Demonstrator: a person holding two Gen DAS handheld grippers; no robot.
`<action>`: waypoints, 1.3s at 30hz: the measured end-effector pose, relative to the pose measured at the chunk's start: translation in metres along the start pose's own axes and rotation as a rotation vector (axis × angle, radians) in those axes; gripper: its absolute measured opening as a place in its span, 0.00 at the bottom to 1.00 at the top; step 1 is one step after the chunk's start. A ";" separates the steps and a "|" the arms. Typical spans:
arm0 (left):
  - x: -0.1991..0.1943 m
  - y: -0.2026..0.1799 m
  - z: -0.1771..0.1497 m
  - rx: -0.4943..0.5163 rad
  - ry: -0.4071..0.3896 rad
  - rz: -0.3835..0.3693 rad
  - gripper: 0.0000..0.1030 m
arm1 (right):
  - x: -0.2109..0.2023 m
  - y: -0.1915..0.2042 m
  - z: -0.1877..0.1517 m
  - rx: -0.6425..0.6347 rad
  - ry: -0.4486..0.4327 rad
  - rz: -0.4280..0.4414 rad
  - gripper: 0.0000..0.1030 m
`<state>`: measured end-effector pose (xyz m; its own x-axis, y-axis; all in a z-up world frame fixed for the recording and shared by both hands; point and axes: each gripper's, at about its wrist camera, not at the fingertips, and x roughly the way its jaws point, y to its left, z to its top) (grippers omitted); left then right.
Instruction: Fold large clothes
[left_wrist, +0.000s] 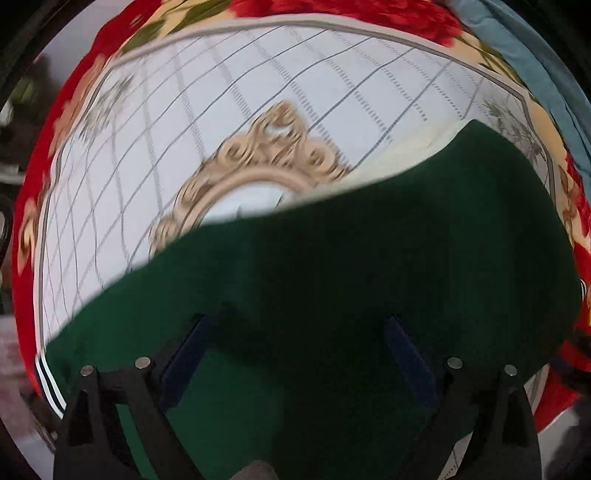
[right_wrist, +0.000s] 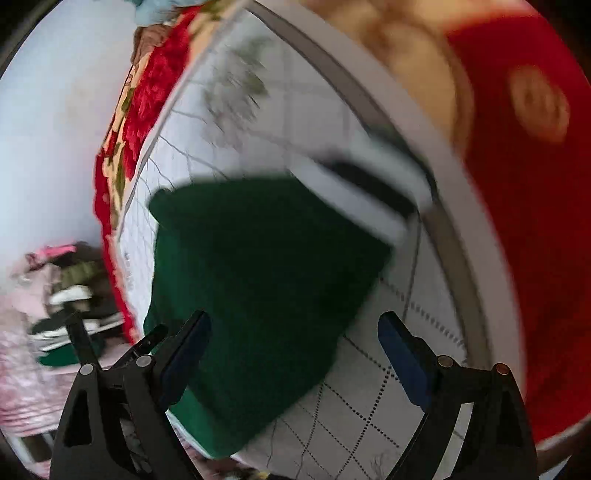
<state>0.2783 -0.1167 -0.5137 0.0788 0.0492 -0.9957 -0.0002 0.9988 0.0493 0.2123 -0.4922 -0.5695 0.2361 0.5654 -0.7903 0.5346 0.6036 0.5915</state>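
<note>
- Both tongs stand wide apart with nothing pinched: the left gripper (left_wrist: 295, 354) hangs straight over the green garment (left_wrist: 351, 266), its dark pads clear of the cloth, and the right gripper (right_wrist: 295, 354) tilts over the same garment (right_wrist: 258, 277) with open air between its pads.
- One folded green piece lies on the white checked sheet (left_wrist: 184, 129), near the gold medallion (left_wrist: 255, 177) printed on it; its white-and-dark striped band (right_wrist: 362, 195) shows at the far end in the right wrist view.
- Several risks, as I judge them — the fold looks loose, so a pad brushing the top layer could drag it open again.
- Much of both views is smeared by motion, so a grab aimed now might catch one layer only, or the sheet beneath.
- Some of the garment sits toward the red floral blanket (left_wrist: 33, 177) at the edge — a hard tug could pull it off the sheet.
</note>
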 end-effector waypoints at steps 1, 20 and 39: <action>0.001 0.003 -0.004 -0.004 0.004 0.011 0.93 | 0.014 -0.009 -0.002 0.011 0.005 0.033 0.91; 0.029 -0.026 0.054 0.088 -0.078 -0.097 0.99 | 0.002 0.044 0.012 0.046 -0.293 0.333 0.20; 0.044 -0.092 0.049 0.146 -0.058 -0.192 1.00 | 0.048 -0.044 0.041 0.118 -0.268 0.351 0.20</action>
<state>0.3305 -0.2065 -0.5586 0.1203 -0.1456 -0.9820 0.1643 0.9785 -0.1249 0.2330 -0.5145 -0.6399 0.6129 0.5492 -0.5681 0.4699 0.3247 0.8208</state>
